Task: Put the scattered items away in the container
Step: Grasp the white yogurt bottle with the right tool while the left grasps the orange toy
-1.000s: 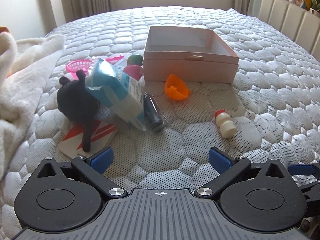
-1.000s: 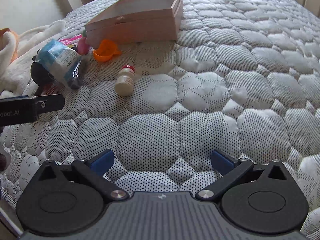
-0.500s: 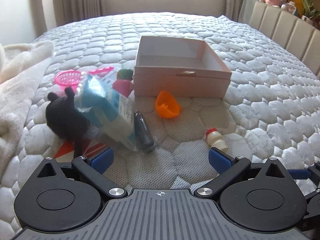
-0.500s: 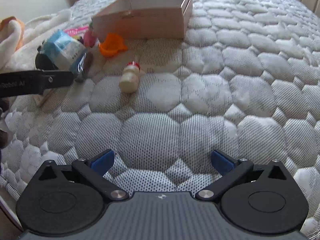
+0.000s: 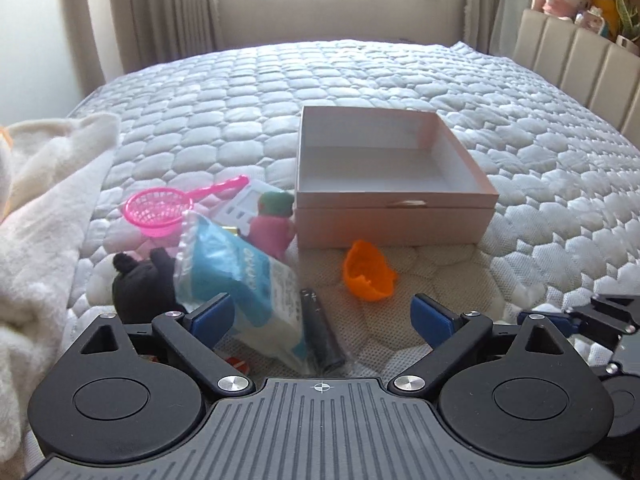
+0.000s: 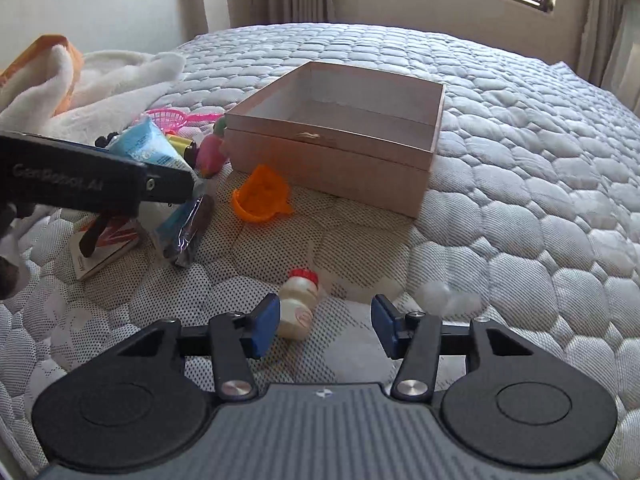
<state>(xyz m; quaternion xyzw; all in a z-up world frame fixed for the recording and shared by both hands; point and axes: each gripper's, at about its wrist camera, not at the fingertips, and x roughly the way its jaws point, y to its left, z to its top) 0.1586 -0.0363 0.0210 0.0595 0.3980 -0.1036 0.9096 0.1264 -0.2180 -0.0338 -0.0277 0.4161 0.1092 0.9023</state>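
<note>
An open pink box (image 5: pixel 396 216) (image 6: pixel 332 168) stands mid-bed. Left of it lie a blue-white packet (image 5: pixel 240 288) (image 6: pixel 148 148), a black plush (image 5: pixel 136 284), a pink scoop (image 5: pixel 160 212) and a pink figure (image 5: pixel 272 228). An orange shell (image 5: pixel 368 276) (image 6: pixel 262 196) sits before the box. My left gripper (image 5: pixel 322 316) hovers over the packet's near end, jaws wide and closing slightly, gripping nothing. My right gripper (image 6: pixel 325 330) is closing around a small white bottle with a red cap (image 6: pixel 298 306). The bottle lies beside the left pad, with a gap to the right pad.
A white fleece blanket (image 5: pixel 44 216) is heaped on the bed's left side. A red-and-white card (image 6: pixel 104 248) lies under the plush. A padded headboard (image 5: pixel 580 60) with soft toys runs along the right. Quilted mattress (image 6: pixel 520 200) stretches right of the box.
The right jaws have narrowed from wide open and the bottle now sits between them. The left gripper has drawn closer over the packet, and its jaws have narrowed slightly.
</note>
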